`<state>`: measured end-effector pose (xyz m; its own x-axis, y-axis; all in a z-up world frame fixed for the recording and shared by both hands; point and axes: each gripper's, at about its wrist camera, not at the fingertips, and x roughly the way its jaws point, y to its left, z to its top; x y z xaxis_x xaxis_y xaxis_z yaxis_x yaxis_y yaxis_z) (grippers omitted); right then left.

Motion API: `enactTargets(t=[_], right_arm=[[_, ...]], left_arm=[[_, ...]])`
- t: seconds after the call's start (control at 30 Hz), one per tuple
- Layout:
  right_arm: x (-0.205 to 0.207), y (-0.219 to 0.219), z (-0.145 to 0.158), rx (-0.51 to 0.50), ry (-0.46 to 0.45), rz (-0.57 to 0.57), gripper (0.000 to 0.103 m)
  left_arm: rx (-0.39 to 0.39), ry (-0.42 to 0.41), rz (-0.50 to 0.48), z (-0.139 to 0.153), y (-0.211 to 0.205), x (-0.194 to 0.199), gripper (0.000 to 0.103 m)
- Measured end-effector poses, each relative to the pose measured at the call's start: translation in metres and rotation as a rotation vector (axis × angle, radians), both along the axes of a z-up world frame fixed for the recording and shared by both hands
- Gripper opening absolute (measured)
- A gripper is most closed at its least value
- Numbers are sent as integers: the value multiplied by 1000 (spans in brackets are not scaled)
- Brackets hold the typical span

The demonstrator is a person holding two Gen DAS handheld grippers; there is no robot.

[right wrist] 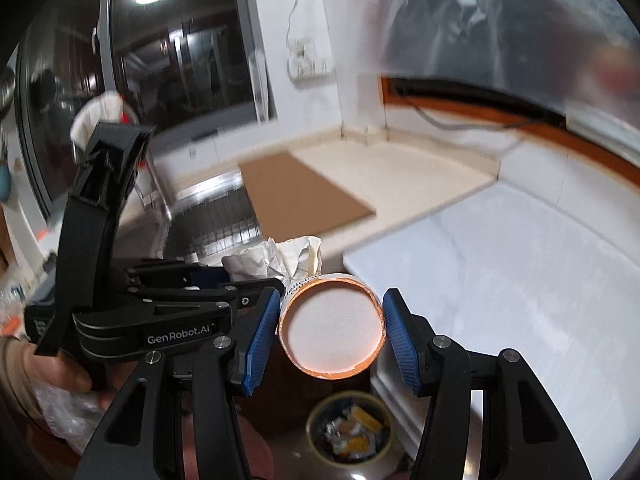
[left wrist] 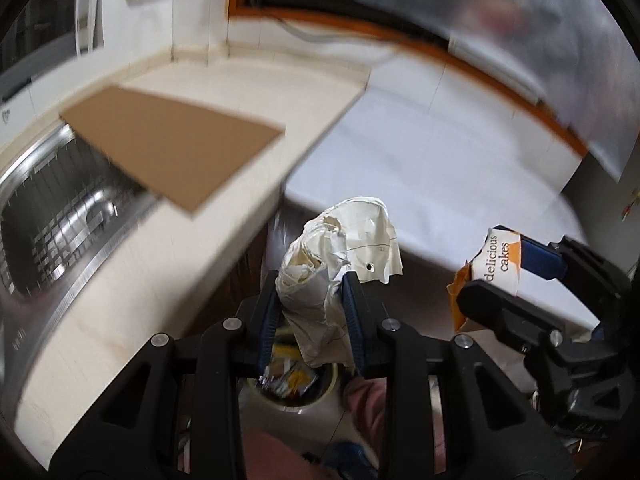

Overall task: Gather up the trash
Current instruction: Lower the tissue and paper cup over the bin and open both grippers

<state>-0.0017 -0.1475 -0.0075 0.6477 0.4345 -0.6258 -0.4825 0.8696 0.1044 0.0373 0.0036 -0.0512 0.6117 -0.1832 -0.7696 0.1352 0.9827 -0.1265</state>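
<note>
We see a cream table (left wrist: 120,264) with a steel sink (left wrist: 60,216) and flat brown cardboard (left wrist: 176,144) ahead of the left gripper (left wrist: 314,300), which pinches crumpled white paper (left wrist: 344,240). Our right gripper (right wrist: 330,332) clamps a round orange cup (right wrist: 330,330). Below both stands a round bin (right wrist: 348,432) of wrappers on the floor.
</note>
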Motion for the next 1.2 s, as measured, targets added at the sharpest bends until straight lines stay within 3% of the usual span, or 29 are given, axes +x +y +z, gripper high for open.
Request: enactTargets(t=[0.2, 0.43, 0.6, 0.77, 0.93, 1.2], right_arm=[[-15, 11, -86, -87, 131, 45, 53], [-4, -9, -192, -92, 347, -12, 53], [9, -20, -250, -147, 419, -39, 53], [25, -32, -300, -107, 502, -94, 54], [43, -36, -342, -71, 545, -143, 54], [73, -22, -383, -68, 590, -144, 54]], left_arm=[[60, 154, -26, -83, -15, -7, 27], [112, 301, -39, -175, -24, -5, 27], [148, 403, -37, -235, -25, 1, 27], [138, 474, -43, -276, -23, 16, 27], [75, 536, -37, -309, -20, 39, 28], [121, 570, -51, -339, -20, 59, 30]])
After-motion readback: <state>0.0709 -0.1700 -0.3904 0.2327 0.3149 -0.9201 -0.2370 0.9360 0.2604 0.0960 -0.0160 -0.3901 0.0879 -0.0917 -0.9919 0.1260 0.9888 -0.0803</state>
